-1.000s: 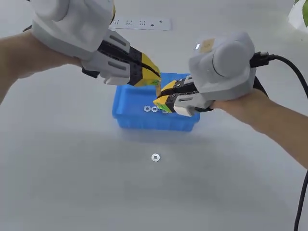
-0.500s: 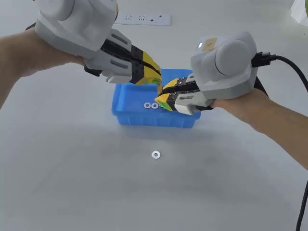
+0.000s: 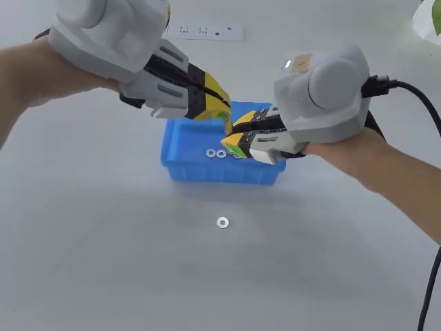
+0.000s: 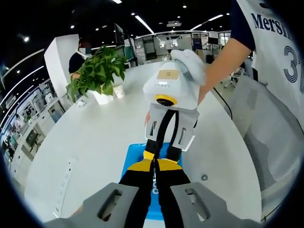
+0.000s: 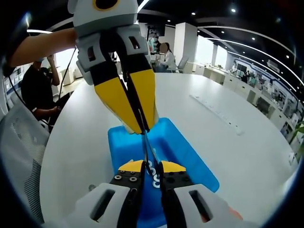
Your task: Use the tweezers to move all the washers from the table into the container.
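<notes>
A blue container (image 3: 180, 169) stands mid-table with three washers (image 3: 220, 154) inside. One more washer (image 3: 222, 222) lies on the table in front of it. My left gripper (image 3: 224, 114) comes in from the upper left and my right gripper (image 3: 231, 142) from the right; their yellow tips meet above the container. In the right gripper view thin metal tweezers (image 5: 145, 140) run from the left gripper's yellow fingers (image 5: 129, 100) down into my right gripper (image 5: 152, 167). Both grippers look shut on the tweezers. In the left gripper view my left gripper (image 4: 153, 166) is shut over the container (image 4: 131, 157).
A white power strip (image 3: 203, 31) lies at the far edge of the white table (image 3: 103, 262). A black cable (image 3: 413, 96) trails from the right gripper. A potted plant (image 4: 97, 71) stands on the table further off. People sit in the background.
The view has shifted slightly. Both grippers stay together over the container, and the lone washer has not moved.
</notes>
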Tool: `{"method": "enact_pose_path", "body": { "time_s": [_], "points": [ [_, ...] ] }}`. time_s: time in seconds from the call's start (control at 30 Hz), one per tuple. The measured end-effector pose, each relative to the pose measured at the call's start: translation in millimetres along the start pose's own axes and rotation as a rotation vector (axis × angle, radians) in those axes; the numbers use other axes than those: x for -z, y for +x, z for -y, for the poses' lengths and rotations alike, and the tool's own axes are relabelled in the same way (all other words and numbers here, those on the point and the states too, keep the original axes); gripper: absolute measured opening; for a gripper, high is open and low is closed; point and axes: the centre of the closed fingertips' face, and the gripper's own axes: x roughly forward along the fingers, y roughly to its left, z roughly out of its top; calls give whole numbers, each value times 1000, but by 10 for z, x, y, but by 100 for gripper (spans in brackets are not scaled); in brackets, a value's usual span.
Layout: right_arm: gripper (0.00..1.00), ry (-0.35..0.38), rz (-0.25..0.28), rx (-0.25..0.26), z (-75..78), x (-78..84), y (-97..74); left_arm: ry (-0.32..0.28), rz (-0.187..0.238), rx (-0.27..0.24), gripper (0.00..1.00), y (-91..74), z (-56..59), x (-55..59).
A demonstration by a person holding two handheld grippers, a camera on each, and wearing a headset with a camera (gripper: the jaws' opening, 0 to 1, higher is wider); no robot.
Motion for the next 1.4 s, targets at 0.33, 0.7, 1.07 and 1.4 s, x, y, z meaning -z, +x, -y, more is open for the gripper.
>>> {"method": "enact_pose_path", "body": {
  "time_s": [0.33, 0.7, 1.07, 1.4],
  "points": [
    [13, -17, 28, 14, -31, -139, -93, 40, -2, -12, 5, -143, 51, -150],
    [13, -68, 61, 11, -207, -317, -280, 96, -9, -14, 5, -323, 192, -346],
    [13, -116, 69, -6, -412, -395, -433, 114, 3, 9, 5, -420, 398, -448],
    [13, -144, 67, -43, -638, -386, -504, 93, 26, 18, 5, -482, 630, -474]
  ]
}}
